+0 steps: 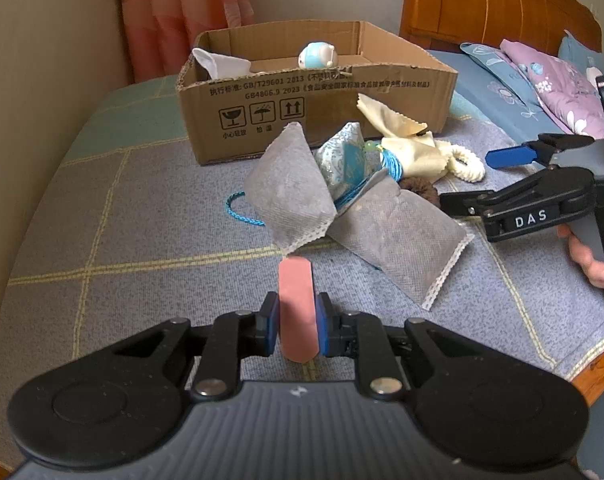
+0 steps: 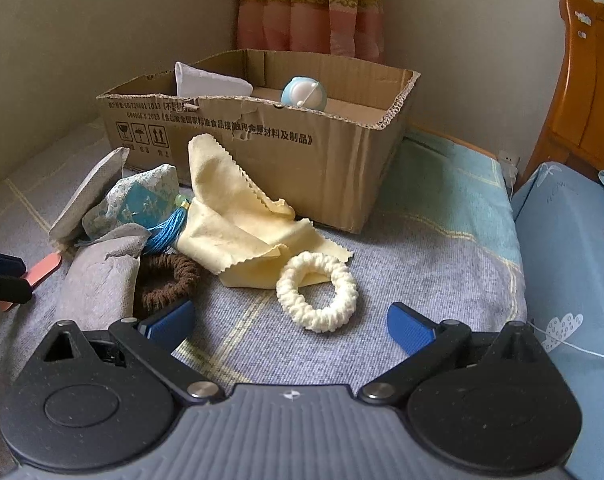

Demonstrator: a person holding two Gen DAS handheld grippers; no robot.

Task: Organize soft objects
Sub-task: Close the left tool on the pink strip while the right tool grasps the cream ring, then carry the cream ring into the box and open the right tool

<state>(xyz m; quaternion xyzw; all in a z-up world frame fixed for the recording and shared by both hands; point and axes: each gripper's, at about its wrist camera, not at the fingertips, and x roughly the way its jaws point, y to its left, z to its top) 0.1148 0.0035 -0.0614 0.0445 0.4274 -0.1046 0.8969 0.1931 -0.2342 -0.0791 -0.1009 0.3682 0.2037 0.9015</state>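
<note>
My left gripper (image 1: 296,322) is shut on a flat pink sponge (image 1: 296,308), held upright above the bedspread. Just beyond it lies a heap of soft items: two grey fabric pouches (image 1: 290,188), a blue patterned sachet (image 1: 341,160) with a tassel, a pale yellow cloth (image 2: 230,216), a brown hair tie (image 2: 168,280) and a cream hair tie (image 2: 317,291). My right gripper (image 2: 290,326) stands wide open, low over the bed, its fingers to either side of the cream hair tie and short of it. The sponge (image 2: 42,270) also shows at the left edge of the right wrist view.
An open cardboard box (image 1: 317,108) stands behind the heap and holds a white cloth (image 1: 222,64) and a round blue-and-white toy (image 1: 317,55). Pillows (image 1: 549,88) lie at the right by a wooden headboard (image 1: 493,4). A wall and curtain (image 2: 309,8) stand behind the box.
</note>
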